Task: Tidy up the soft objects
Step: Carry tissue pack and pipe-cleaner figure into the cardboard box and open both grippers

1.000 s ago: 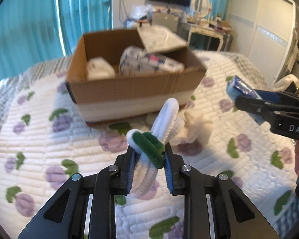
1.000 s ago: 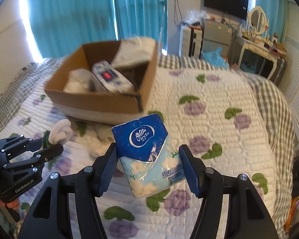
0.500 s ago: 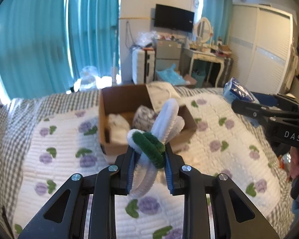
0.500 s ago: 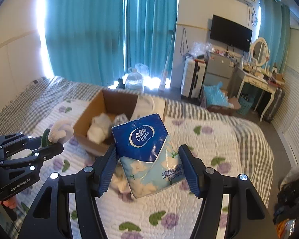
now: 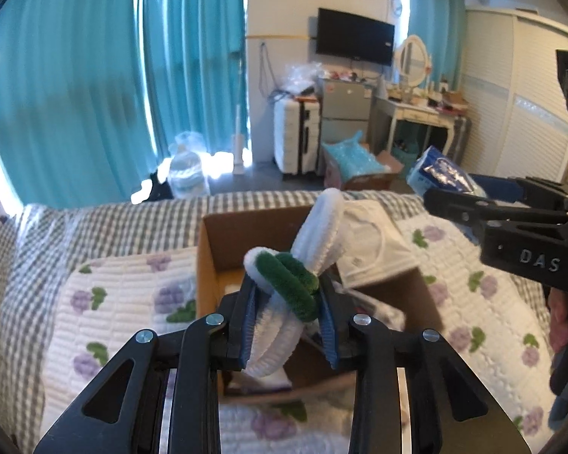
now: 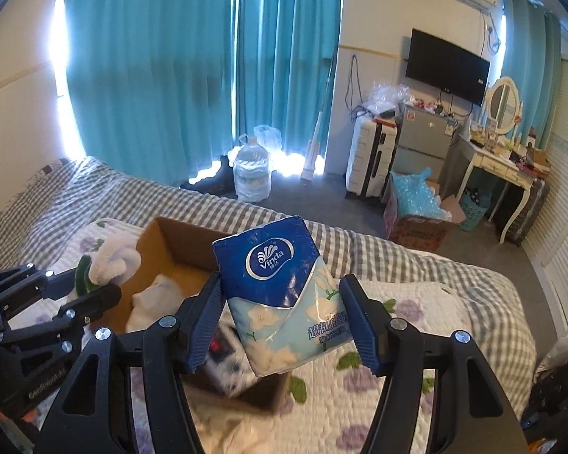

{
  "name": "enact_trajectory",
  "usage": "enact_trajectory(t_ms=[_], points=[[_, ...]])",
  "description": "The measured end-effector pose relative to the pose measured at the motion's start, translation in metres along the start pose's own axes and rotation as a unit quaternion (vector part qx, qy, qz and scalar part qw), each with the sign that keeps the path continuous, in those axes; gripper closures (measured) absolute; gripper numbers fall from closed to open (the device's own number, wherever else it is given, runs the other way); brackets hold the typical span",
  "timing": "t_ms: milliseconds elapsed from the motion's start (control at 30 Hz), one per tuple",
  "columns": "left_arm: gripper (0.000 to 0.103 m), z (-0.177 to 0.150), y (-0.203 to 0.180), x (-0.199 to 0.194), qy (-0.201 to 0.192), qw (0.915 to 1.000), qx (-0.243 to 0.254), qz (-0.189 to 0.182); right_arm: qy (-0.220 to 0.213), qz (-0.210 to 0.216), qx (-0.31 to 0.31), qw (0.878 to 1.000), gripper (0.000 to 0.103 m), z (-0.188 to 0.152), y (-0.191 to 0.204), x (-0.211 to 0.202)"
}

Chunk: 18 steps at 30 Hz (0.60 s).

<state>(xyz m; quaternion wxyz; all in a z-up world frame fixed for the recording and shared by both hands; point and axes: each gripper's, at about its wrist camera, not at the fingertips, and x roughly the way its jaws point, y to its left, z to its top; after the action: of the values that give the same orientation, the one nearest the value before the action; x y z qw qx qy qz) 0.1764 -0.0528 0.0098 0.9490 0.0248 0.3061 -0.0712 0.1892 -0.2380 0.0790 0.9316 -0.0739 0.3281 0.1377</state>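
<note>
fuzzy chenille bundle point(image 5: 284, 295); glossy plastic tissue pack point(image 6: 284, 299); matt cardboard box point(image 5: 208, 265); quilted cloth bedspread point(image 5: 113, 302).

Bright daylight glare beneath the teal curtains point(image 6: 193, 75), fisheye bending and dark corners, slight motion blur below.

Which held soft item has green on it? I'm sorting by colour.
The white fuzzy bundle between the left gripper fingers, wrapped by a dark green band; the right gripper holds a blue tissue pack.

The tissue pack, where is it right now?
The tissue pack sits between the right gripper's fingers, raised above the cardboard box on the bed; in the left wrist view it shows at far right.
</note>
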Motion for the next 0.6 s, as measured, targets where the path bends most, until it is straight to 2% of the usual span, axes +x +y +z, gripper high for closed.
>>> enact_trajectory(t_ms=[33,167,200,233,300,333,467,600], points=[[0.067,0.001,0.001,0.009,0.004,1.0000,-0.001,-0.003,0.003,0.001,0.002,1.000,0.041,0.000,-0.001,0.010],[0.041,-0.001,0.006,0.035,0.015,0.9999,-0.005,0.004,0.018,0.008,0.009,1.000,0.041,0.003,-0.005,0.049],[0.038,-0.002,0.006,0.040,0.016,0.9998,-0.004,0.009,0.019,0.011,0.009,1.000,0.040,0.003,-0.005,0.058],[0.037,-0.003,0.007,0.043,0.014,0.9998,-0.003,0.014,0.017,0.012,0.009,1.000,0.039,0.004,-0.006,0.063],[0.035,-0.006,0.006,0.047,0.009,0.9998,0.005,0.018,0.012,0.007,0.008,1.000,0.024,0.004,-0.005,0.070],[0.034,-0.006,0.005,0.049,0.016,0.9996,0.005,0.024,0.007,0.003,0.008,1.000,0.022,0.004,-0.005,0.071],[0.034,-0.008,0.003,0.044,0.016,0.9993,0.012,0.031,-0.006,-0.001,0.011,1.000,0.022,0.004,-0.008,0.061],[0.034,-0.008,0.004,0.026,0.013,0.9996,0.006,0.024,-0.015,-0.008,0.009,1.000,0.022,0.004,-0.011,0.033]])
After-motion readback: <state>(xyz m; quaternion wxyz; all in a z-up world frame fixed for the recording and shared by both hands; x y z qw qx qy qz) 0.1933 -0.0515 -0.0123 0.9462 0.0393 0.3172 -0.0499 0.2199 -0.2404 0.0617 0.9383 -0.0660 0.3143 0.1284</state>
